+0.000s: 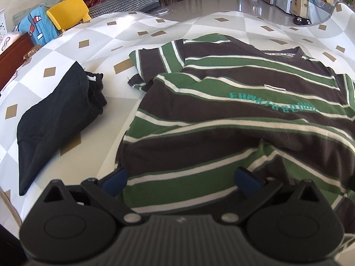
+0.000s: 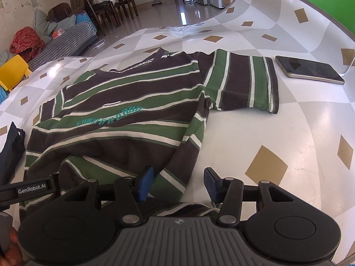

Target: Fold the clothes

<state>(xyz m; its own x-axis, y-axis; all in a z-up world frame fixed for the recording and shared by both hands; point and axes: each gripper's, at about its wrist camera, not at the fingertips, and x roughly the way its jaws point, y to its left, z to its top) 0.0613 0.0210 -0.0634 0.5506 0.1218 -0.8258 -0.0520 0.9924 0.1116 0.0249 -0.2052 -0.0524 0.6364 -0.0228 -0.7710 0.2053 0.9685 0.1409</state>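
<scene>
Striped shirt spread front-up on counter, hem rumpled near both grippers. Left gripper wide open over hem; right gripper open, straddling shirt's side edge. Dark garment left, phone right.

Green, brown and white striped T-shirt lies front-up, hem rumpled, sleeves spread.

Beyond the work surface lay a glossy tiled floor catching daylight. A houndstooth sofa stood near dark wooden dining chairs, with a yellow chair close by.
</scene>
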